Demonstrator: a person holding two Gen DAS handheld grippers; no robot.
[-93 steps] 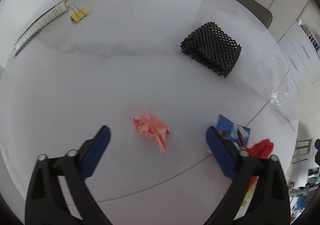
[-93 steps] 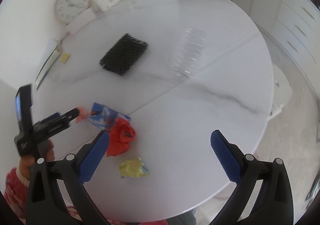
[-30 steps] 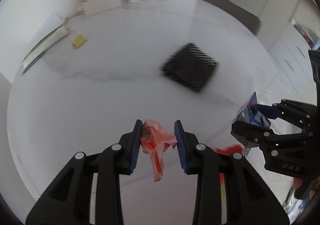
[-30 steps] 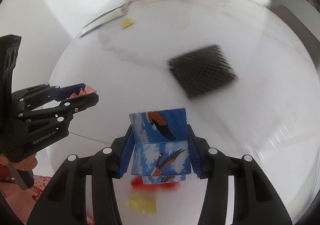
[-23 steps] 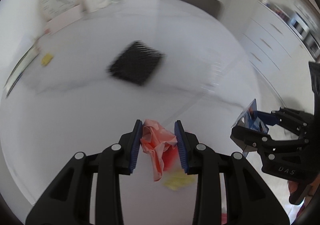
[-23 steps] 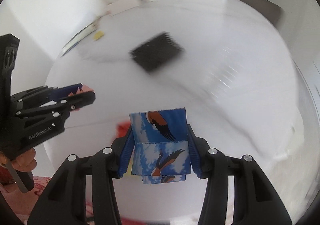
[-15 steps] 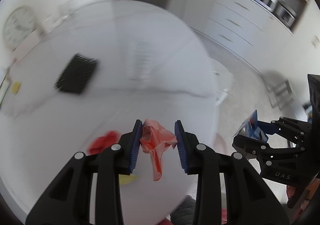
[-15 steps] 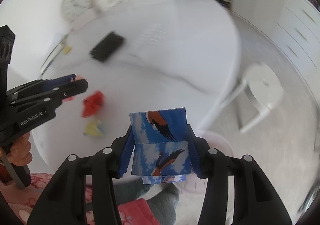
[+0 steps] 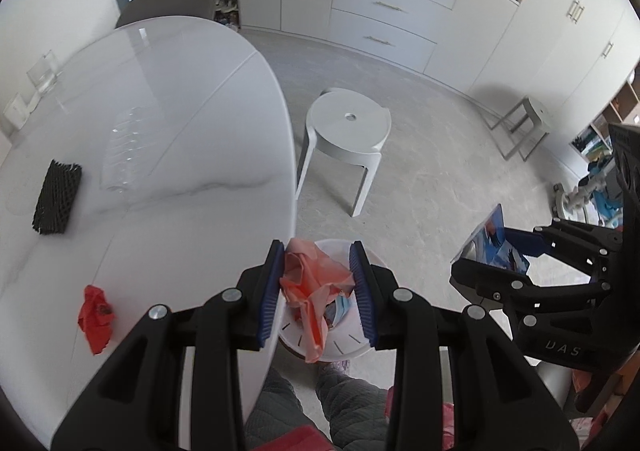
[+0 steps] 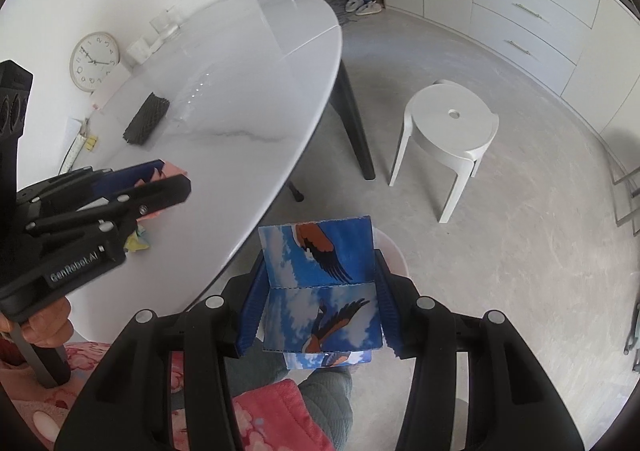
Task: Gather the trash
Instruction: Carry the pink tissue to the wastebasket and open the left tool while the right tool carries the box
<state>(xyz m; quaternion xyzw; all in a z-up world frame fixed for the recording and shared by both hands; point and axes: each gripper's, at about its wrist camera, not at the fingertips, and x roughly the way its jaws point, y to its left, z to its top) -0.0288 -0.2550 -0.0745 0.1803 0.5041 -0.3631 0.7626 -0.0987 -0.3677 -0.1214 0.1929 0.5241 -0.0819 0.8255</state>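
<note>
My left gripper [image 9: 318, 289] is shut on a crumpled pink paper [image 9: 310, 283] and hangs over a white waste bin [image 9: 320, 339] on the floor beside the table edge. The bin holds some blue trash. My right gripper [image 10: 318, 309] is shut on a folded blue paper with bird pictures [image 10: 320, 287]; part of the bin's pale rim [image 10: 394, 253] shows behind it. In the left wrist view the right gripper [image 9: 486, 251] is to the right, the blue paper [image 9: 490, 241] in its jaws. A red paper wad [image 9: 95, 317] and a yellow wad [image 10: 138, 243] lie on the round white table [image 9: 168, 139].
A black mesh block [image 9: 56, 197] and a clear ridged tray [image 9: 128, 149] rest on the table. A white stool [image 9: 346, 135] stands on the grey floor beyond the bin. Cabinets line the far wall. A person's quilted legs [image 9: 344, 403] are below the grippers.
Both grippers swung from over the table to past its edge, each keeping its paper. The bin and floor came into view, and the red and yellow wads stayed on the table.
</note>
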